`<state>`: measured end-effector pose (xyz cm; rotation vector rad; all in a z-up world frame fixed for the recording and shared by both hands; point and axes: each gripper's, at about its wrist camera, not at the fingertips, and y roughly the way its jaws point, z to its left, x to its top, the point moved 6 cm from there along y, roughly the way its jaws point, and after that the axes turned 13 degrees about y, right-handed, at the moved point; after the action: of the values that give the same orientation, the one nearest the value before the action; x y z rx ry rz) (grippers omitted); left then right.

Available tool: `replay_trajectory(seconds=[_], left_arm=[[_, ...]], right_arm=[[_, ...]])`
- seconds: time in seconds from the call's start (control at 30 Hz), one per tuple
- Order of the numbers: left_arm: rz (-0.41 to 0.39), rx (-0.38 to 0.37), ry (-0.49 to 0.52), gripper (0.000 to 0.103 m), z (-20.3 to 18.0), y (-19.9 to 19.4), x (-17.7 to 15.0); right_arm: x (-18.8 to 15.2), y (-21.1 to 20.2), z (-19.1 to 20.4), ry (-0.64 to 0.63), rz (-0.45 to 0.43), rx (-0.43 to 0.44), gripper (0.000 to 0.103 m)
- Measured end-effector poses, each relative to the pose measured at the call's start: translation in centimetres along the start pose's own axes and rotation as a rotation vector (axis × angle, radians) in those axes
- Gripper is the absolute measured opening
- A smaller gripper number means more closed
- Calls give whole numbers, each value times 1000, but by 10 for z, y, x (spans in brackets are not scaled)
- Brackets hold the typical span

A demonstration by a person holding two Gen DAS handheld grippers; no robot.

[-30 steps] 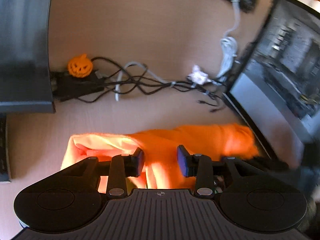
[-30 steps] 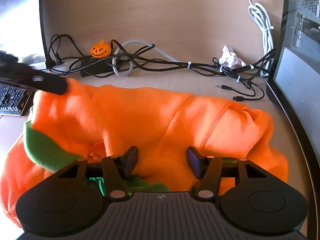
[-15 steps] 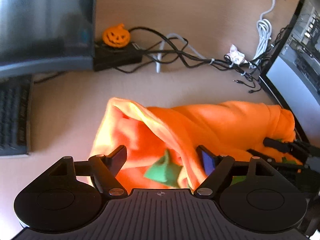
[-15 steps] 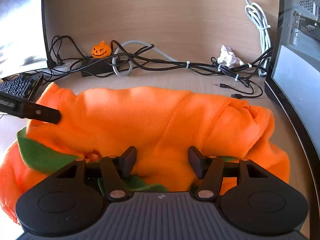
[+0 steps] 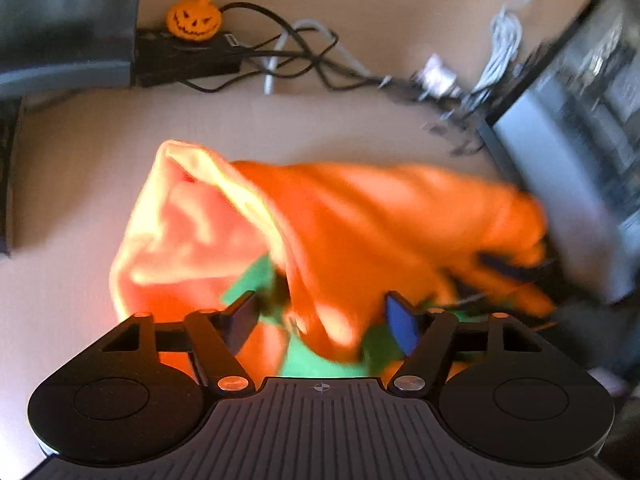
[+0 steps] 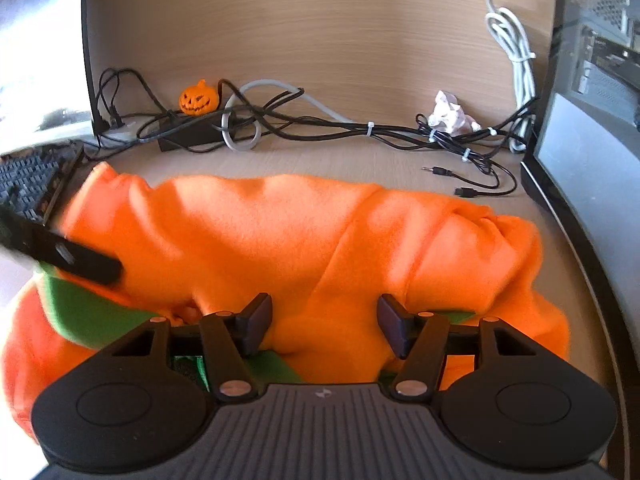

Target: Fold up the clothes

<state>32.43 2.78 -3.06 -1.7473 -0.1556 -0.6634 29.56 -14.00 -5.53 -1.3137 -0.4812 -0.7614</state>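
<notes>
While lying lengthwise side to side under both, orange garment [image 6: 304, 232]: left gripper [image 5: 322, 316] closing around a fold, right gripper [image 6: 324, 322] open, nothing pinched.

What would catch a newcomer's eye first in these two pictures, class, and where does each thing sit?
First, the bright orange garment with green trim, heaped across the middle of the desk just ahead of both grippers. Next, the small grinning pumpkin at the back, perched on a black box among tangled cables. The left gripper and right gripper both stand open over the cloth.
</notes>
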Motion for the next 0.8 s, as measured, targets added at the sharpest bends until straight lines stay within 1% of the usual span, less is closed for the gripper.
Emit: replay_trajectory(seconds=[0.07,0.13,0.23,0.3,0.37,0.4,0.43,0.5,0.53,0.57,0.6,0.63,0.67,0.73,0.8], left_arm=[[7,27,33,68,0,1,-5],[17,31,41,68,2,3,-13],[29,23,36,70,5,7,-23],[22,18,49,70,4,7,-23],[15,-8,42,70,4,4,-21],[8,-30,30,70,4,2,-20],[-4,-57,13,70,6,-1,-18],[-50,-131,-49,70,10,-9,-10],[-74,-163,-83,70,13,-13,-6],[-95,-177,-112,72,17,-16,-2],[-114,-184,-138,73,21,-19,3],[-125,-178,-158,74,24,-19,8],[-125,-164,-167,74,25,-17,13],[-97,-131,-173,73,27,-5,19],[-77,-126,-165,63,24,7,24]], right_arm=[[8,-19,-8,31,-13,2,81],[13,-33,-18,76,-12,7,86],[12,-39,-39,199,44,34,87],[13,-32,-46,290,65,63,87],[15,-21,-51,383,81,96,87],[17,-17,-50,406,71,105,87],[21,-13,-45,394,51,107,86],[27,-8,-35,343,21,106,77],[29,-4,-31,320,25,106,67],[28,2,-27,298,44,105,51],[27,7,-24,275,65,104,42],[24,12,-22,252,89,101,29],[20,16,-20,229,109,97,22],[15,20,-17,192,128,97,15],[14,21,-15,166,132,101,12]])
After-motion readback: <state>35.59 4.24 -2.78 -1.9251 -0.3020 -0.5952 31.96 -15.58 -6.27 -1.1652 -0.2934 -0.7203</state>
